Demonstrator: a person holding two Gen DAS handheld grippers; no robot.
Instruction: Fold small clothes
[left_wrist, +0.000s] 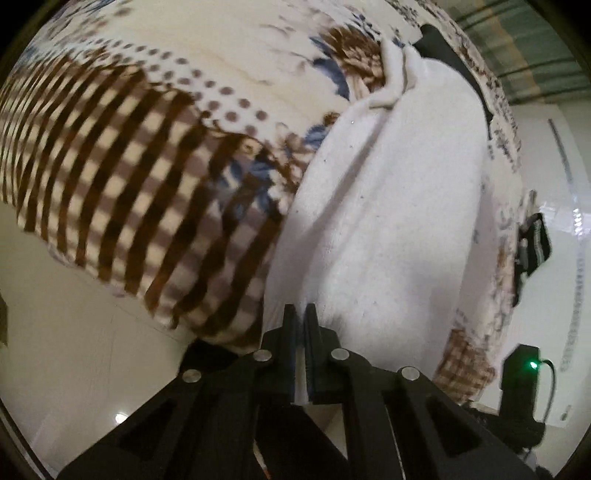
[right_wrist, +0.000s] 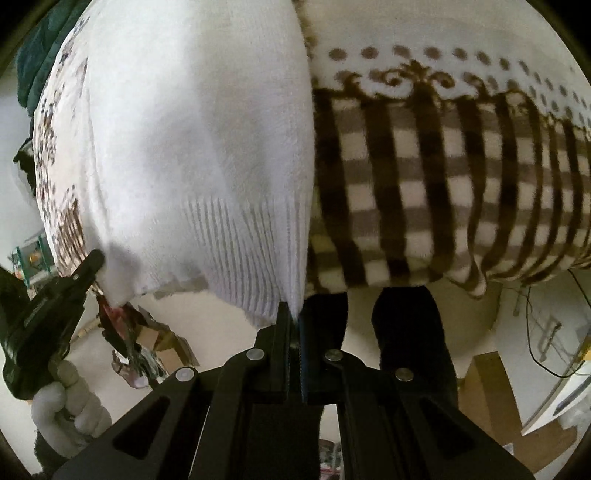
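Nearest, left gripper (left_wrist: 303, 314): black fingers (left_wrist: 290, 325) pressed nearly together, pinching the near edge of a white knit garment (left_wrist: 388, 221). Same on the other side: right gripper (right_wrist: 293, 312), fingers (right_wrist: 282, 321) narrowed to a sliver, clamped on the ribbed hem corner (right_wrist: 258, 266) of that garment. Soft, fine-knit fabric, plain white, ribbing in faint grey lines along the hem, a long crease running up the middle. Spread over a fleecy blanket (left_wrist: 129, 166) with brown-and-cream checks, a row of brown dots, blue and brown floral scrolls. Beyond, at the far end, a bunched white collar or sleeve fold (left_wrist: 393, 81) beside a dark cloth patch (left_wrist: 443, 44). Off to the side, a gloved hand (right_wrist: 66, 402) gripping the other tool's handle.
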